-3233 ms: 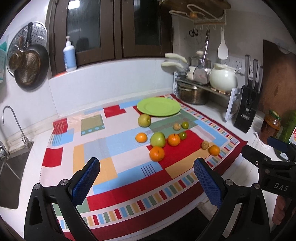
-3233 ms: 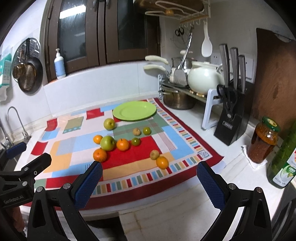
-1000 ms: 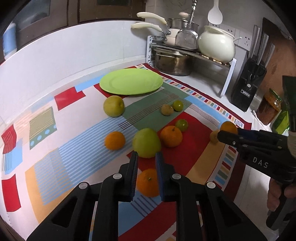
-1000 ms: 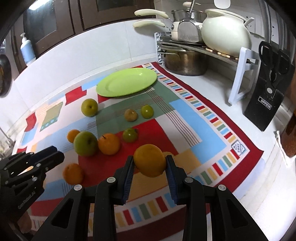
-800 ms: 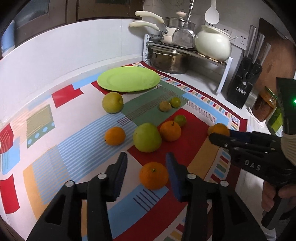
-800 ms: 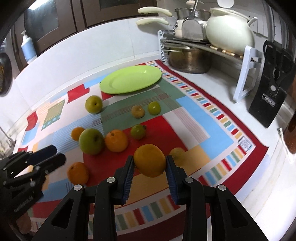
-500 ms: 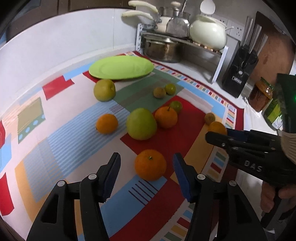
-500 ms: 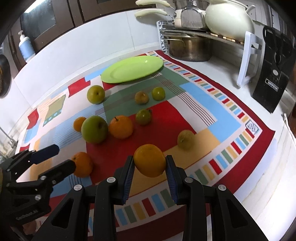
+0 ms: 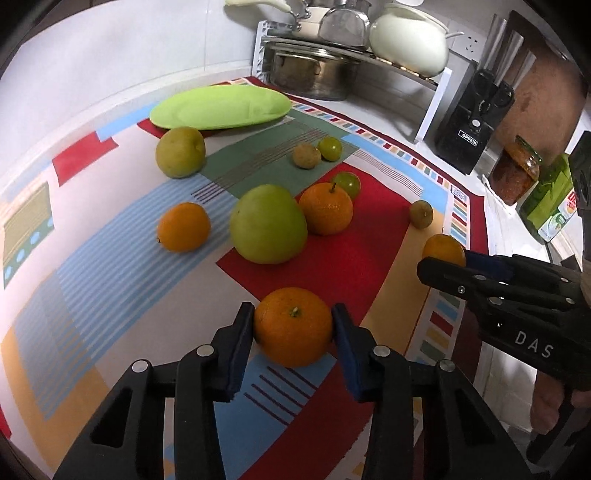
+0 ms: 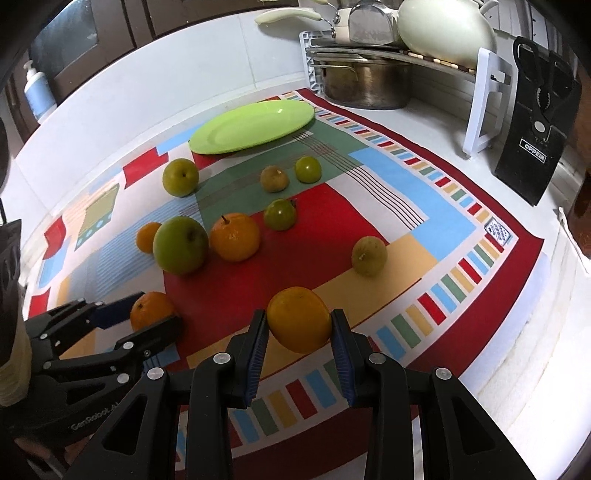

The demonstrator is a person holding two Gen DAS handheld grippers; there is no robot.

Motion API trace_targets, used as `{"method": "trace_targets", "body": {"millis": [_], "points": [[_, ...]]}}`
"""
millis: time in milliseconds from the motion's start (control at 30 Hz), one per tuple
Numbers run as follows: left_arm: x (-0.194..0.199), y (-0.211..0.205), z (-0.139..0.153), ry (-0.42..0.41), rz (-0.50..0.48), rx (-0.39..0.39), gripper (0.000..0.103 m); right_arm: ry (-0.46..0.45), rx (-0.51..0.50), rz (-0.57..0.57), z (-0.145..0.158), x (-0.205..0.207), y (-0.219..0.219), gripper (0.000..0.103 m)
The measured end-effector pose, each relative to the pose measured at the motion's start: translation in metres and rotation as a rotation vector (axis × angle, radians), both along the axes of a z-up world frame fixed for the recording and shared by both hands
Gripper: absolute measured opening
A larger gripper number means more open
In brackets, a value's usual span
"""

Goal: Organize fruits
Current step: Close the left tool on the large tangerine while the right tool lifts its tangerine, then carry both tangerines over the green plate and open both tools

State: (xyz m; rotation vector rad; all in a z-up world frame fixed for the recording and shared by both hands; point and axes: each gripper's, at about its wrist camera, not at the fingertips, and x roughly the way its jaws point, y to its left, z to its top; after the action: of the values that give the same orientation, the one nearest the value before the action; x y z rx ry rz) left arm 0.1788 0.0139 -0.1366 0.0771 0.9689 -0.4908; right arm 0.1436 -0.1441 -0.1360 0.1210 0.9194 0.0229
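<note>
Several oranges, green apples and small green fruits lie on a patterned cloth (image 9: 110, 258), with an empty green plate (image 9: 219, 110) at its far side. My left gripper (image 9: 293, 314) reaches down over the nearest orange (image 9: 293, 328); its jaws are closing and both blue pads touch the fruit's sides. My right gripper (image 10: 298, 319) is shut on another orange (image 10: 299, 321), held just above the cloth's near edge. In the left wrist view that gripper (image 9: 443, 266) comes in from the right. A big green apple (image 9: 267, 225) sits just beyond the left gripper.
A rack with a steel pot (image 10: 364, 86) and a white pot (image 10: 443, 31) stands behind the cloth. A black knife block (image 10: 535, 136) is at the right, with a jar (image 9: 519, 170) and a green bottle (image 9: 550, 206) near the counter's edge.
The left gripper opened, sank over the near orange and drew its pads in against it. The right gripper kept its orange and dropped a little toward the cloth.
</note>
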Motion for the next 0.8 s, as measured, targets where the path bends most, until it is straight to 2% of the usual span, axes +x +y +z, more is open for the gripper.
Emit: {"method": "trace_targets", "body": {"millis": [200, 467, 800], "points": [[-0.001, 0.003, 0.005, -0.022, -0.013, -0.003, 0.041, -0.002, -0.006, -0.016, 0.002, -0.002, 0.004, 0.035], [0.002, 0.013, 0.027, -0.06, -0.001, -0.023, 0.041, -0.03, -0.008, -0.007, 0.014, -0.002, 0.013, 0.035], [0.026, 0.018, 0.062, -0.142, 0.069, -0.029, 0.041, -0.123, -0.004, 0.1, 0.05, 0.03, 0.021, 0.035]]}}
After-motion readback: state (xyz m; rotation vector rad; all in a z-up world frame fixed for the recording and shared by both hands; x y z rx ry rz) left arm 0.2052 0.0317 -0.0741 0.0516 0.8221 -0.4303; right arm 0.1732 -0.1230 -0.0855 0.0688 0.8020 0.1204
